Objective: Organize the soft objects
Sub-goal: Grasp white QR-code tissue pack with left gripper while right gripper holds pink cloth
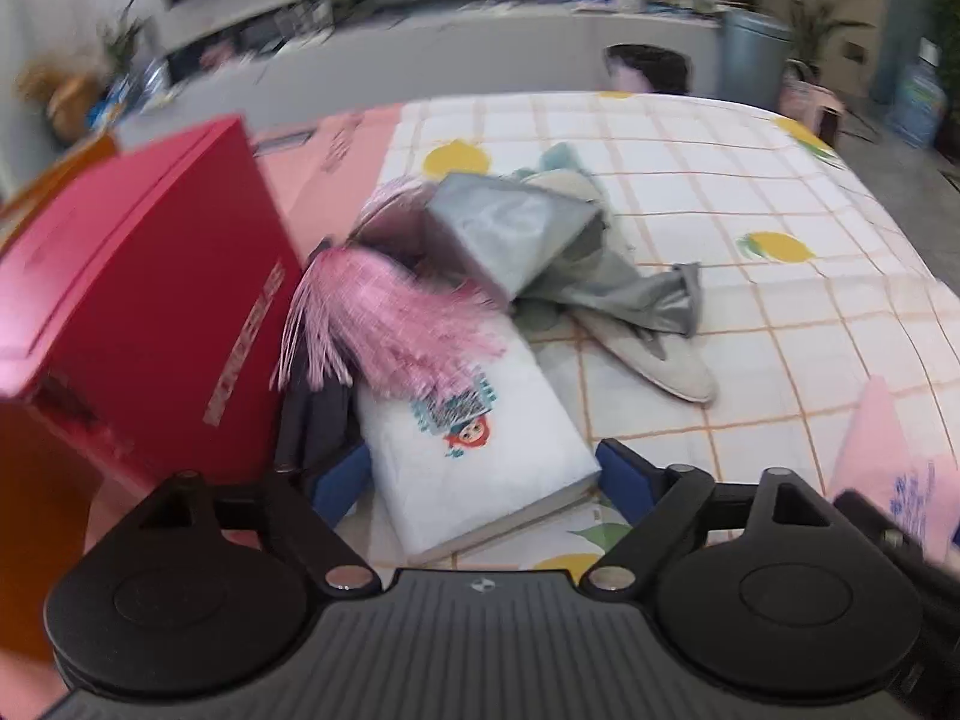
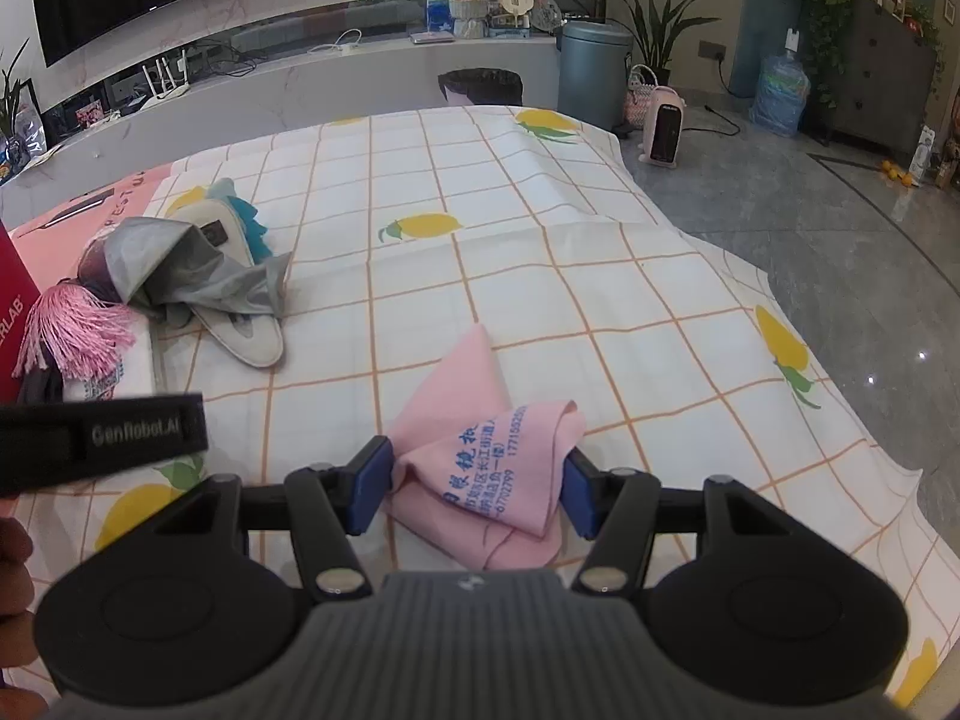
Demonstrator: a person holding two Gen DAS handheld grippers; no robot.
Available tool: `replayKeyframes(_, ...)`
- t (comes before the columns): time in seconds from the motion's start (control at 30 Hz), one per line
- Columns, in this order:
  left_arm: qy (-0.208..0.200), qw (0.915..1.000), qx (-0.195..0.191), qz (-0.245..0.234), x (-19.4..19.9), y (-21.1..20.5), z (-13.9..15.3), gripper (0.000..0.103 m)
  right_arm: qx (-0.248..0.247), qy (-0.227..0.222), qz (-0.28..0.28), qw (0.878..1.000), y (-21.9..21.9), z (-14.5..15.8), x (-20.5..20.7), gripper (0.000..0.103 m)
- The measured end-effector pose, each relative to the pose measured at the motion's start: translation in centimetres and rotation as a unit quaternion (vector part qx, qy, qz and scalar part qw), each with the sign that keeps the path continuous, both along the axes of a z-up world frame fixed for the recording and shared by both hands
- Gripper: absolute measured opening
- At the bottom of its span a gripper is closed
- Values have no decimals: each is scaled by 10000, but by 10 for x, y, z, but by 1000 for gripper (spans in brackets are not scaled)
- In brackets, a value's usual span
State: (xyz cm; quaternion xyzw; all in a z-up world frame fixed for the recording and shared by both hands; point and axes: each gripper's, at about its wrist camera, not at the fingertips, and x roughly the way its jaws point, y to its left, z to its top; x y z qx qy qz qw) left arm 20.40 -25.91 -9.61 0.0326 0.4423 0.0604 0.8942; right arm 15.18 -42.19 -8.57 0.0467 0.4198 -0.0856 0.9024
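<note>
The right tongs [image 2: 474, 489] hold the soft, light pink printed cloth [image 2: 480, 450] bunched on the lemon-patterned bench [image 2: 540, 276], best taken by its folds, while the left tongs [image 1: 480, 480] stand wide around the white folded towel [image 1: 474, 450].

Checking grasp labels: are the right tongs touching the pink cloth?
Touching. In the right wrist view both blue pads of the right tongs press against the bunched sides of the pink cloth, with no gap showing on either side.
</note>
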Motion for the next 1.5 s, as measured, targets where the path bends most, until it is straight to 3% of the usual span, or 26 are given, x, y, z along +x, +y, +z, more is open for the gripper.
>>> replayKeyframes(0.13, 325, 9935, -604, 911, 11, 18, -1, 103, -85, -34, 54, 9999, 5, -1, 0, 59)
replayKeyframes(0.3, 502, 9903, -648, 1120, 21, 24, 0, 103, -75, -53, 70, 9999, 4, -1, -1, 59)
replayKeyframes(0.53, 426, 9893, -633, 1246, 30, 18, -2, 103, -74, -51, 71, 9999, 5, -1, -2, 59)
replayKeyframes(0.67, 348, 9934, -594, 913, 17, 17, 0, 103, -76, -56, 77, 9999, 5, -1, -2, 59)
replayKeyframes(0.8, 272, 9973, -532, 427, -5, 20, 5, 85, -80, -86, 96, 9999, 5, -1, -3, 59)
replayKeyframes(0.93, 211, 9983, -402, -378, -39, 21, 8, 83, -85, -93, 102, 9999, 5, -1, -3, 58)
replayKeyframes(1.1, 342, 9880, -515, -1415, -70, 27, 10, 83, -82, -94, 99, 9999, 5, -1, -3, 58)
replayKeyframes(1.2, 310, 9785, -445, -1988, -73, 29, 8, 91, -83, -94, 101, 9999, 5, -1, -3, 58)
replayKeyframes(1.37, 322, 9720, -290, -2311, -65, 22, 9, 95, -84, -100, 106, 9999, 5, -1, -3, 59)
replayKeyframes(1.5, 100, 9634, -92, -2676, -59, 17, 6, 96, -83, -115, 109, 9998, 3, -1, -5, 59)
